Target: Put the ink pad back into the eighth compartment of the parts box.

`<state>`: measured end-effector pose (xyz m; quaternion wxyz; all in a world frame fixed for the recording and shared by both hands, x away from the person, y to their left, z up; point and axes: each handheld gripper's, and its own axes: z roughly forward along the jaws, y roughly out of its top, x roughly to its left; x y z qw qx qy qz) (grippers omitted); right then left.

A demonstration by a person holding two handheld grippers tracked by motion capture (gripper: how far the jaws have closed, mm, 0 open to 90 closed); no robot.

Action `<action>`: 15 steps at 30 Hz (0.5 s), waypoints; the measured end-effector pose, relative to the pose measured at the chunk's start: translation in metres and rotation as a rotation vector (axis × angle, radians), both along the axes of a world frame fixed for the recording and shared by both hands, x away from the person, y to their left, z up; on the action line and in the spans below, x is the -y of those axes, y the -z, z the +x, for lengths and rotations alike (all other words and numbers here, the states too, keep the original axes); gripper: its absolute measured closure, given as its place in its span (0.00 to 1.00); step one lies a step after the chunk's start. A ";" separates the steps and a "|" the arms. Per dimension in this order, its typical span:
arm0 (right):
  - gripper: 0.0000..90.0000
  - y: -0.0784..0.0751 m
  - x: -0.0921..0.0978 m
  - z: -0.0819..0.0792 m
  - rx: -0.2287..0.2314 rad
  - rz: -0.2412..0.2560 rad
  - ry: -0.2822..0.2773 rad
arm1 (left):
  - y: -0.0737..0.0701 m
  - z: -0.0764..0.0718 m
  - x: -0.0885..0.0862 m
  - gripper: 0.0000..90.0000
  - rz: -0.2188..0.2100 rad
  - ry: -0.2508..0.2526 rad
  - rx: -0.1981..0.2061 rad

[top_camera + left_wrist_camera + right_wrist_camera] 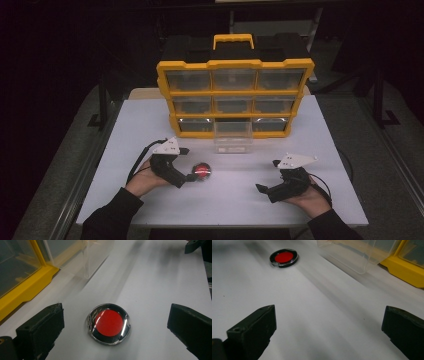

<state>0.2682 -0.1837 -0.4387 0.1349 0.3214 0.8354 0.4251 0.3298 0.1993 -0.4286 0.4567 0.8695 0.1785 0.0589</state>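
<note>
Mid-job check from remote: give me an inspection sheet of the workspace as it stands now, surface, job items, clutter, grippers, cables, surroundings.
Surface: white table, bare apart from the items below.
Job's things: round red disc in a clear case lying flat on the table; yellow drawer organizer at the far side; its clear bottom-middle drawer pulled out.
Clutter: nothing seen.
Grippers: left gripper open, jaws either side of the disc, not touching it; right gripper open, holding nothing, over bare table.
Cables: black cable trails from the left gripper; another from the right.
Surroundings: dark; grey floor, black frame legs.
</note>
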 end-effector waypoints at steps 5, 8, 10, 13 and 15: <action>0.00 0.000 0.000 0.000 0.000 0.000 -0.001 | 0.001 0.002 0.003 0.00 0.005 0.005 0.000; 0.00 0.000 0.000 0.000 0.000 -0.001 -0.003 | 0.001 0.004 0.006 0.00 0.007 0.006 0.001; 0.00 0.000 0.000 0.000 0.000 0.000 -0.003 | 0.001 0.005 0.007 0.00 0.007 0.006 -0.001; 0.00 0.000 0.000 0.000 0.001 0.001 -0.002 | 0.001 0.007 0.010 0.00 0.007 0.007 -0.003; 0.00 0.000 0.000 0.000 0.001 0.003 -0.001 | 0.002 0.009 0.012 0.00 0.009 0.009 -0.002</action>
